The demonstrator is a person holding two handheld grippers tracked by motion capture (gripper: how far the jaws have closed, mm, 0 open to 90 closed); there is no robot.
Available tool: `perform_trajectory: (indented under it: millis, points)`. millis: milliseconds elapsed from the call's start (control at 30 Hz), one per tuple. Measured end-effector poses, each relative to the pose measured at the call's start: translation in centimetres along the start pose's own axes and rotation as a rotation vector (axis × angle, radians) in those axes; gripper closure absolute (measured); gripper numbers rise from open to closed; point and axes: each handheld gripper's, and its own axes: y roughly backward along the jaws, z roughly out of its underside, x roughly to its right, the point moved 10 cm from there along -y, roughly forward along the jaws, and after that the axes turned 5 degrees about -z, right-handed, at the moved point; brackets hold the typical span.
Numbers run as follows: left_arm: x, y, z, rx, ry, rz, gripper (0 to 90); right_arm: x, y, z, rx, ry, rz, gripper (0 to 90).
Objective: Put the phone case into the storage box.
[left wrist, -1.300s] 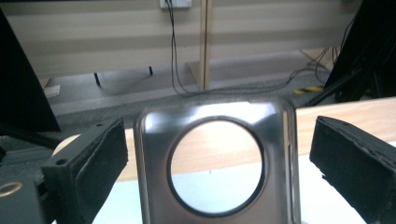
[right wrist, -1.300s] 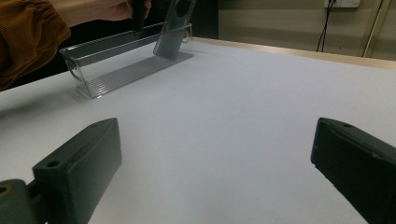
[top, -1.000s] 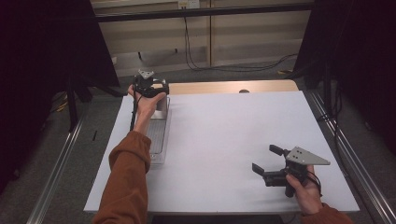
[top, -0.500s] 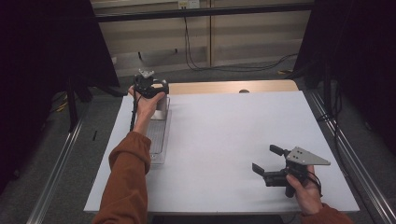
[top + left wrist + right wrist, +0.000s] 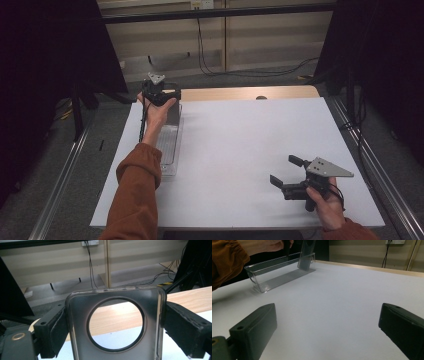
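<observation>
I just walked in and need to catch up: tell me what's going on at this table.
A person works at a white table with a gripper in each hand. The left gripper is shut on a clear phone case with a round camera hole, holding it upright at the far end of a long clear plastic bin near the table's left edge. In the right gripper view the case's lower end is inside the bin. The right gripper is open, holding nothing, at the near right of the table.

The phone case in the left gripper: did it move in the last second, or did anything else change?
Nothing visibly changed. The left gripper stays shut on the clear phone case at the far end of the clear tray; the right gripper stays open above the table.
</observation>
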Motion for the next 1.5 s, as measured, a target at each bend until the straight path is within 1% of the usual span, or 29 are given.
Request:
perform_trajectory:
  millis: [133,167,200,267,300,367,400,433,533,567,667,767,800,833,867,900,933,1000,1033,1100,1167,1200,1233,1267,1333,1400,1433,1467,1500]
  points:
    - [-0.3,0.4,-0.4,0.029,0.017,-0.011,11.6,0.0,-0.1,0.0,-0.001,0.001,0.001,1.4]
    - [-0.3,0.5,-0.5,0.043,0.023,-0.001,11.6,0.0,-0.1,0.0,-0.001,0.001,0.001,1.4]
    - [-0.5,0.8,-0.7,0.063,0.024,-0.005,11.6,0.0,-0.1,0.0,-0.002,0.002,0.000,1.4]
    - [-0.4,0.9,-0.6,0.070,0.025,-0.005,11.6,0.0,-0.1,0.0,-0.002,0.005,0.002,1.4]
    - [-0.5,1.0,-0.7,0.083,0.020,-0.010,11.6,0.0,-0.1,0.0,-0.002,0.005,0.002,1.4]
    - [-0.5,1.0,-0.6,0.113,0.026,-0.005,11.6,0.0,-0.1,0.1,-0.003,0.004,0.001,1.3]
    - [-0.6,1.1,-0.6,0.123,0.026,-0.014,11.6,0.0,-0.1,0.1,-0.002,0.003,0.001,1.4]
    - [-0.5,1.1,-0.7,0.146,0.030,-0.008,11.6,0.0,-0.1,0.1,-0.002,0.003,0.000,1.3]
    - [-0.1,1.0,-0.5,0.153,-0.006,-0.006,11.6,0.0,-0.1,0.1,-0.004,0.007,0.001,1.3]
    - [0.0,1.0,-0.6,0.156,0.000,-0.004,11.5,0.1,-0.1,0.1,-0.005,0.007,0.002,1.4]
    - [-0.1,1.1,-0.5,0.163,-0.012,-0.014,11.5,0.0,-0.1,0.1,-0.004,0.008,0.001,1.4]
    - [-0.3,1.3,-0.5,0.159,0.005,-0.021,11.4,0.0,-0.1,0.1,-0.004,0.007,0.001,1.4]
    - [-0.2,1.2,-0.4,0.160,0.015,0.001,11.3,0.0,-0.1,0.1,-0.004,0.007,-0.002,1.3]
    - [-0.2,1.3,-0.2,0.147,0.021,0.000,11.3,0.0,-0.1,0.1,-0.004,0.007,-0.002,1.3]
    - [-0.1,1.2,-0.1,0.150,0.023,0.003,11.3,-0.1,-0.1,0.1,-0.003,0.005,0.000,1.3]
    - [-0.3,1.1,0.2,0.136,0.008,-0.011,11.2,-0.1,-0.1,0.1,-0.004,0.005,0.000,1.4]
    - [-0.4,1.2,0.3,0.138,0.019,-0.014,11.1,-0.1,-0.2,0.1,-0.003,0.003,0.000,1.3]
    - [-0.5,1.2,0.4,0.141,0.027,-0.005,11.1,-0.1,-0.2,0.1,-0.006,0.004,-0.001,1.3]
    - [-0.4,1.2,0.3,0.143,0.024,0.016,11.1,-0.1,-0.2,0.1,-0.006,0.004,-0.001,1.3]
    - [-0.5,1.5,0.4,0.129,0.030,0.009,11.0,-0.1,-0.3,0.2,-0.008,-0.001,-0.003,1.4]
    - [-0.5,1.7,0.4,0.116,0.026,0.004,11.0,0.0,-0.3,0.2,-0.007,-0.004,0.001,1.3]
    - [-0.4,1.8,0.4,0.113,0.032,0.007,11.0,-0.1,-0.3,0.2,-0.010,0.002,-0.002,1.3]
    - [-0.5,1.9,0.5,0.097,0.028,-0.004,11.0,-0.1,-0.3,0.2,-0.010,0.002,-0.002,1.3]
    - [-0.5,2.1,0.5,0.081,0.024,-0.004,11.0,-0.1,-0.2,0.2,-0.010,0.008,-0.002,1.3]
    - [-0.4,2.2,0.4,0.079,0.025,0.004,11.0,-0.1,-0.3,0.2,-0.011,0.005,-0.001,1.3]
    - [-0.6,2.4,0.5,0.062,0.022,-0.003,11.0,-0.1,-0.3,0.2,-0.009,0.005,-0.001,1.3]
    - [-0.5,2.4,0.4,0.065,0.028,0.009,11.0,-0.1,-0.3,0.2,-0.009,0.005,-0.001,1.3]
    - [-0.5,2.4,0.4,0.062,0.040,0.002,11.3,-0.1,-0.3,0.2,-0.010,0.004,0.000,1.3]
    - [-0.6,2.4,0.4,0.058,0.040,0.003,11.3,-0.1,-0.3,0.2,-0.010,0.004,0.000,1.3]
